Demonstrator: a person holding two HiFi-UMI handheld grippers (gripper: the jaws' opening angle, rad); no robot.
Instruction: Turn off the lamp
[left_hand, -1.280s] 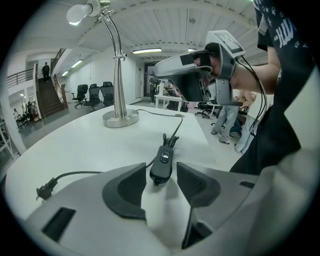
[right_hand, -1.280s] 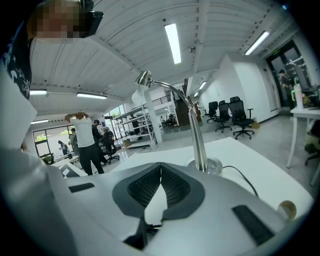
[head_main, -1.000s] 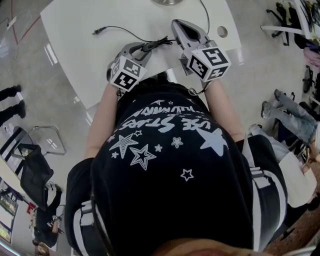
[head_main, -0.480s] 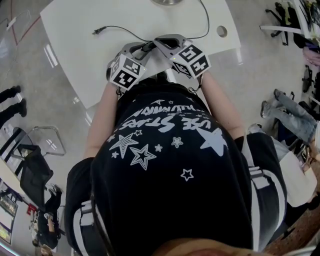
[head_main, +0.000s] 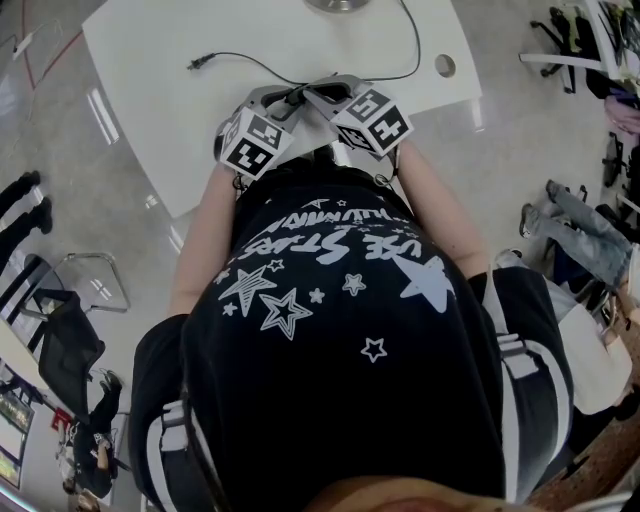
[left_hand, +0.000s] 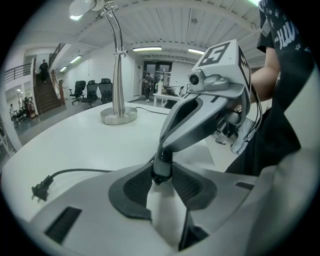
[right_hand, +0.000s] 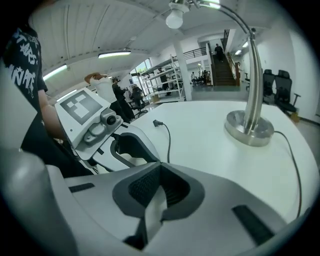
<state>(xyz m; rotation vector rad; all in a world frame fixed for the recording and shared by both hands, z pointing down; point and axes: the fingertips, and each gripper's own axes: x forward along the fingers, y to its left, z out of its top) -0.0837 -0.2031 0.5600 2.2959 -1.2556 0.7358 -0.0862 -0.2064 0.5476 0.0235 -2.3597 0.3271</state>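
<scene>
A silver lamp stands on the white table (head_main: 150, 90), with its base (left_hand: 118, 116) at the far side and its bulb (right_hand: 174, 19) on a curved neck. Its black cord (head_main: 240, 58) runs across the table to a loose plug (head_main: 196, 63). My left gripper (left_hand: 161, 172) is shut on a small dark switch (left_hand: 159, 179) on the cord, near the table's front edge. My right gripper (head_main: 312, 90) is shut, and its tip comes down onto that switch between the left pads (left_hand: 135, 187). From the right gripper view, the left gripper (right_hand: 95, 125) lies just to the left.
A round cable hole (head_main: 445, 64) sits at the table's right corner. Office chairs (left_hand: 90, 92) and people stand far behind the lamp. A dark bag (head_main: 70, 340) and a chair frame are on the floor at my left.
My right gripper has come down and to the left, from beside the lamp cord to the left gripper's tip. The left gripper has stayed in place on the switch.
</scene>
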